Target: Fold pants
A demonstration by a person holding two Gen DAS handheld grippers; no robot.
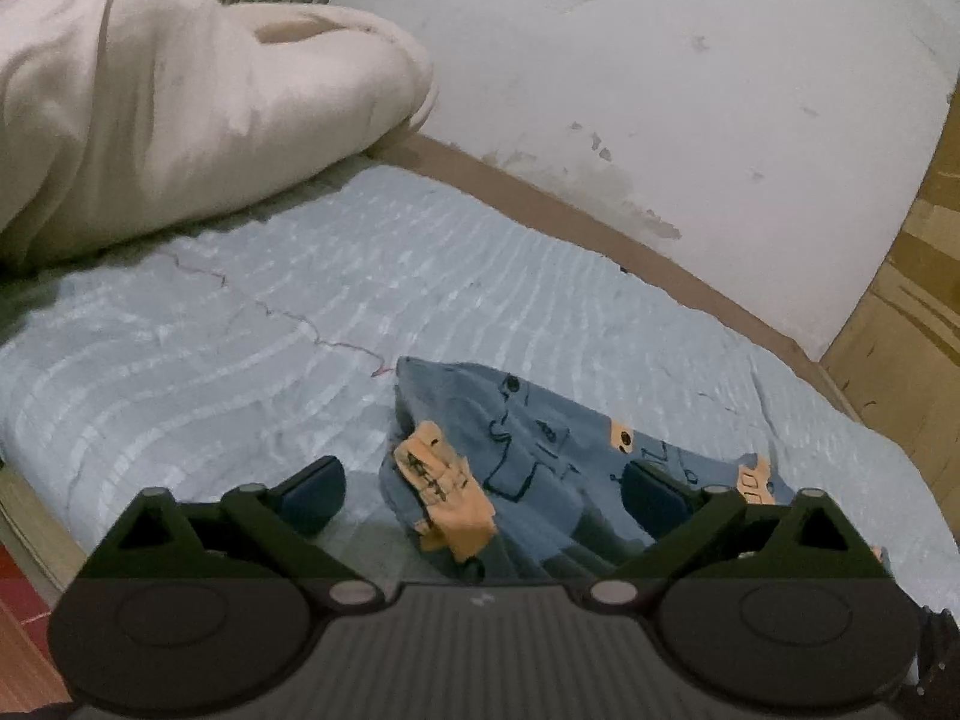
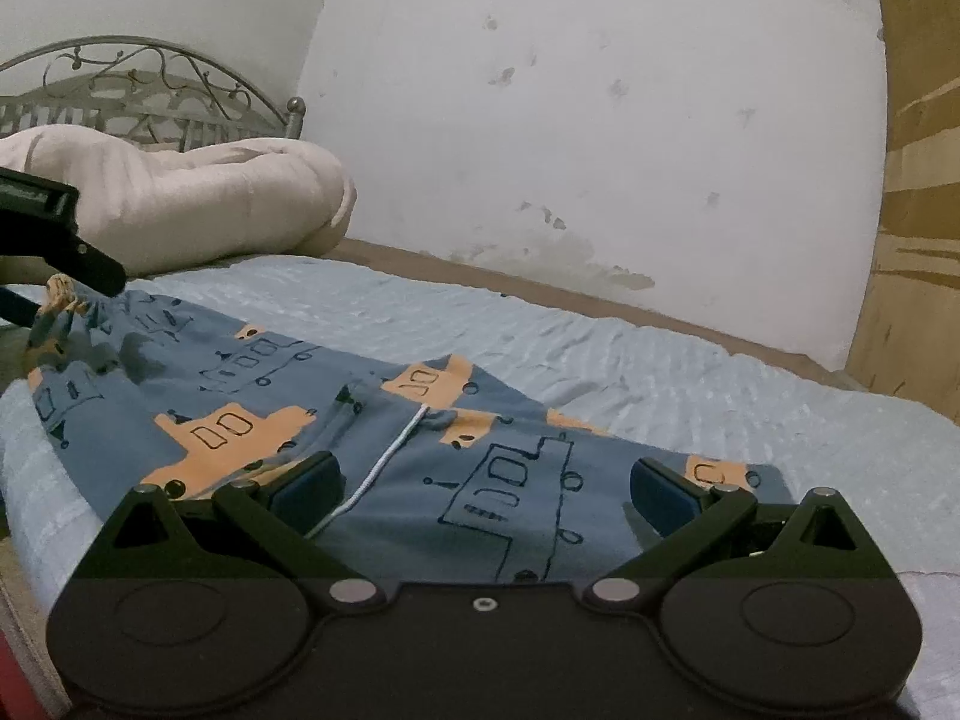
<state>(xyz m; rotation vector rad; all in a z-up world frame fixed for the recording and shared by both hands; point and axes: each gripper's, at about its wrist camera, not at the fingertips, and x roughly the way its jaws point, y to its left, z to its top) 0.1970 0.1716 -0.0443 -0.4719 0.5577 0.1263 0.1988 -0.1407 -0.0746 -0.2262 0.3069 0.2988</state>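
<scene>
Both grippers, left (image 1: 483, 495) and right (image 2: 486, 489), hover fingers spread wide, empty, over pants (image 2: 420, 456).

Soft printed cloth pants (image 2: 288, 420), ribbed bedsheet (image 1: 240, 324)

Pants (image 2: 372, 420) flat on the bed (image 2: 690, 372), pillow (image 2: 198, 198) behind, wall (image 2: 600, 138) beyond.

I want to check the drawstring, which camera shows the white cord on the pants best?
The right wrist view: the white cord runs in plain sight across the spread pants, toward the open right tongs. The left wrist view shows only a bunched end of the pants, no cord.
</scene>
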